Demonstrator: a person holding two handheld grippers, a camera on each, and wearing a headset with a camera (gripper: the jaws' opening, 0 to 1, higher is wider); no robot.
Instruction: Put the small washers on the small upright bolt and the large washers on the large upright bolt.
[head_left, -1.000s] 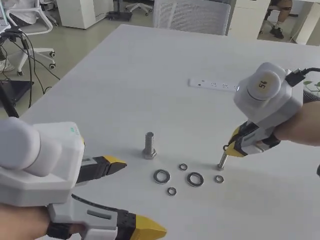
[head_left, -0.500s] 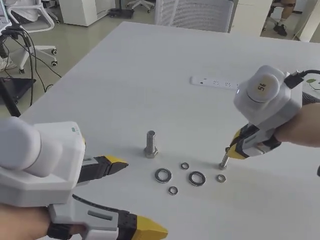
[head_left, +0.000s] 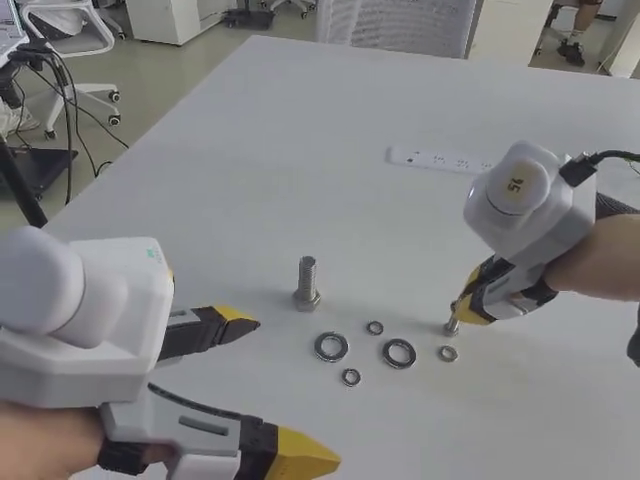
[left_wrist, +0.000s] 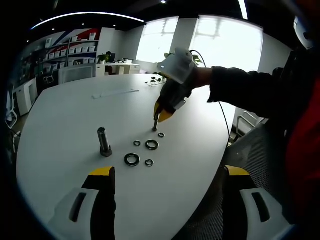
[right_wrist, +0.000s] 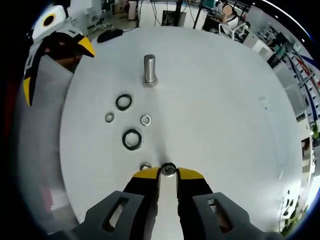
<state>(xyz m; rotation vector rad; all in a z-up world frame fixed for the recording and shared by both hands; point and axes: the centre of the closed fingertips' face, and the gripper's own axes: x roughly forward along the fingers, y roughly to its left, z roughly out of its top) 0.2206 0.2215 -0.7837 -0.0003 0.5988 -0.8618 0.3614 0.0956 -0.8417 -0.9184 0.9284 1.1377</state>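
Left gripper view: your left gripper (left_wrist: 169, 172) has its jaws spread wide at the bottom edge. Ahead on the white table (left_wrist: 65, 125), the large bolt (left_wrist: 103, 142) stands upright at left. Two large washers (left_wrist: 132, 160) and three small washers (left_wrist: 149, 162) lie flat just right of it. Your right gripper (left_wrist: 159, 116) reaches in from upper right, yellow tips at the top of the small bolt (left_wrist: 155, 126).

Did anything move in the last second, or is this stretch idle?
The right gripper has sunk lower along the small bolt, its jaws closed around it, so less of the bolt shows beneath them. The large bolt, the five loose washers and the open left gripper stayed as they were.
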